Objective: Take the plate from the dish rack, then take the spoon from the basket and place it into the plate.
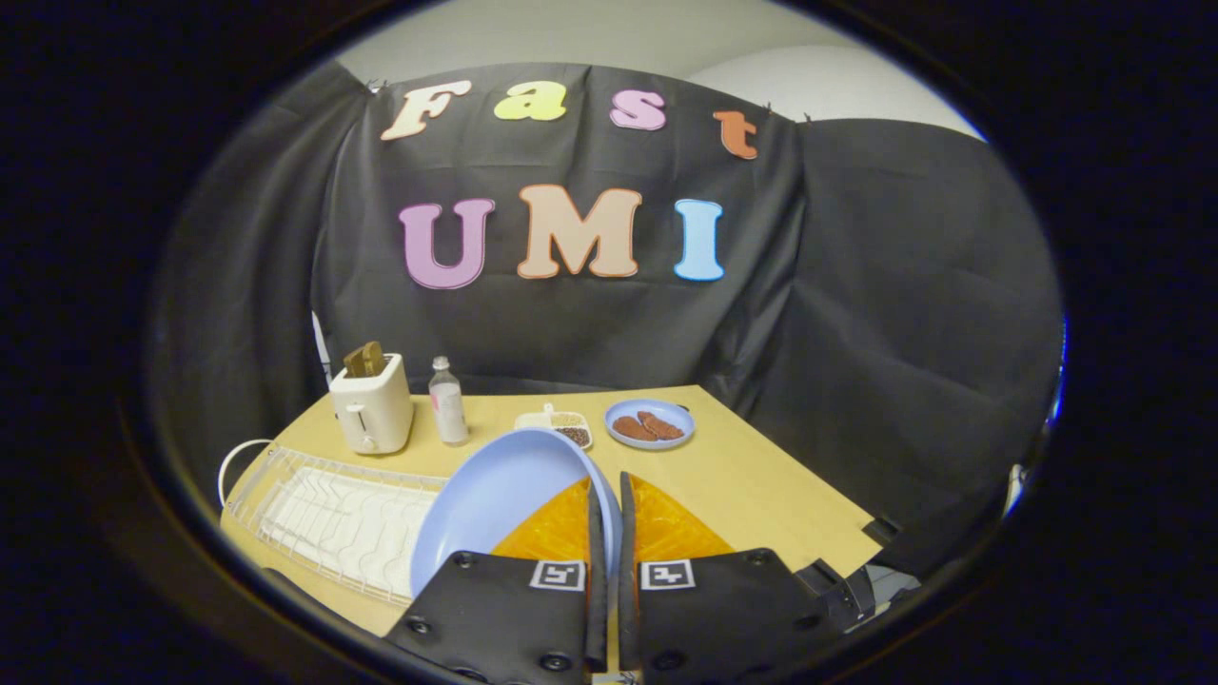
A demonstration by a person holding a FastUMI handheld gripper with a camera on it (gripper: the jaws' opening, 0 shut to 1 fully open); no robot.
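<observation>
A light blue plate (495,499) stands on edge between my fingers, lifted above the table, its hollow face turned to the left. My gripper (609,490) is shut on the plate's right rim, with both fingers pressed against it. The white wire dish rack (328,518) lies below and to the left of the plate, and its slots hold nothing.
A wooden table (761,485) lies beyond the fingers. At its back stand a white toaster (371,404) with bread in it, a small bottle (447,400), a small white dish (561,425) of dark bits and a blue plate (650,423) holding brown food.
</observation>
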